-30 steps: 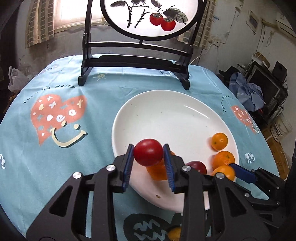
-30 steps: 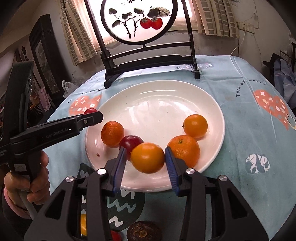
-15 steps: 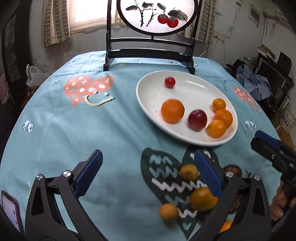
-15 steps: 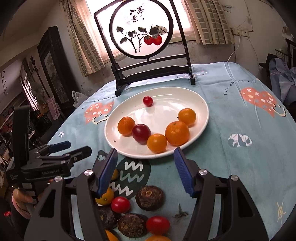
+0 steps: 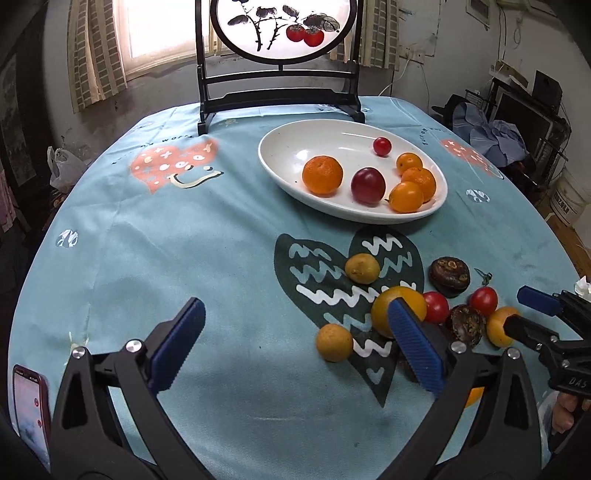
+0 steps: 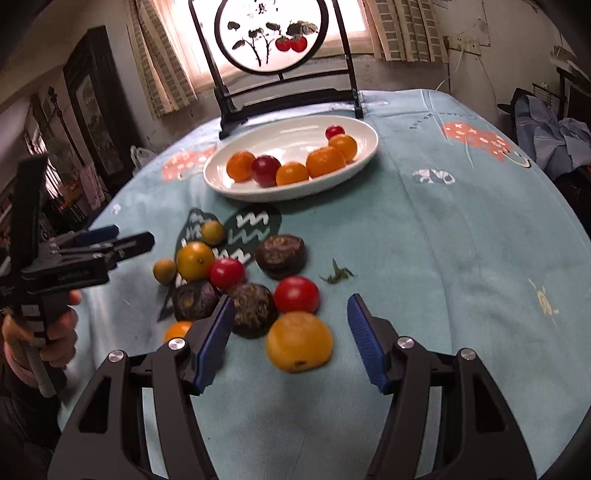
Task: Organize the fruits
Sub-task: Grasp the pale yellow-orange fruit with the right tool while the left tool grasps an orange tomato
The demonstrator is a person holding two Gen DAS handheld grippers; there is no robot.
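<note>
Left gripper (image 5: 293, 345): jaws wide apart, nothing between them. Right gripper (image 6: 290, 341): jaws apart, hanging by a big round orange fruit (image 6: 299, 341), a bit blurry, maybe not touching. White oval plate (image 6: 364, 153) with six fruits at twelve o'clock on the blue-clothed bench (image 6: 461, 258).

Daylight glows through a curtained window (image 5: 155, 29) at eleven o'clock in the left wrist view. A round painted screen (image 5: 280, 29) stands at twelve on the worktop (image 5: 147, 229); clothes (image 5: 491, 136) lie heaped at two.
</note>
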